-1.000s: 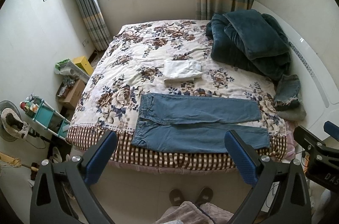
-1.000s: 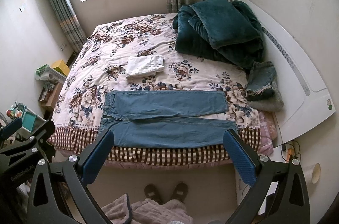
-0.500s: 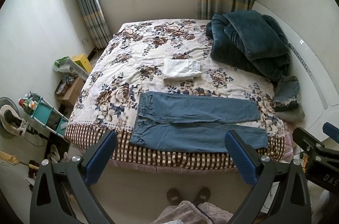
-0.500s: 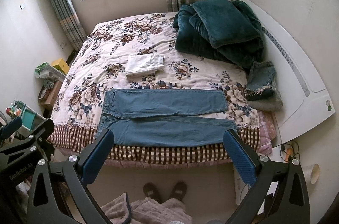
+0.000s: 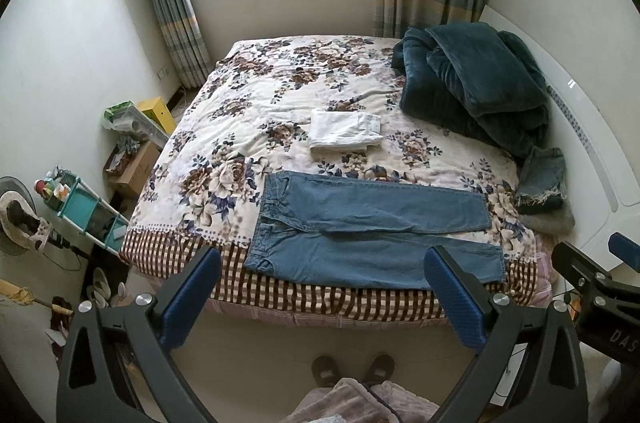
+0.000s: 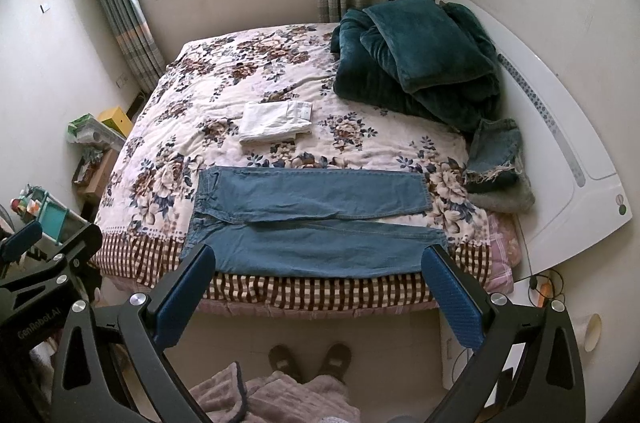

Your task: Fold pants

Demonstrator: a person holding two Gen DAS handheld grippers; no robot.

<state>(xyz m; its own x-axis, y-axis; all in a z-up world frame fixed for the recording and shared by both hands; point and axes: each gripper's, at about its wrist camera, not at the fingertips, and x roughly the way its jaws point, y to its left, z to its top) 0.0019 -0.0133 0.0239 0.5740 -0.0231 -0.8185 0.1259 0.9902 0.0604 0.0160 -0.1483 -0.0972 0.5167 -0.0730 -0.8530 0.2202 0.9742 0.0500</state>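
Hovering above the bed's near edge, left tongs (image 5: 320, 287) and right tongs (image 6: 318, 285) both spread wide, holding nothing. Jeans (image 5: 372, 229) lie flat along that edge, waistband toward the left corner. Best pinch waistband and cuffs together, fold far leg over evenly. Floral bed (image 5: 256, 111), white folded cloth (image 5: 344, 131) mid-bed, teal blanket (image 6: 420, 63) at far right corner.

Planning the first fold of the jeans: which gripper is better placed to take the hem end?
Right, probably. The jeans lie flat with hems toward the headboard side, nearer the right gripper; the left gripper sits nearer the waistband. Both are open, above the floor, touching nothing.
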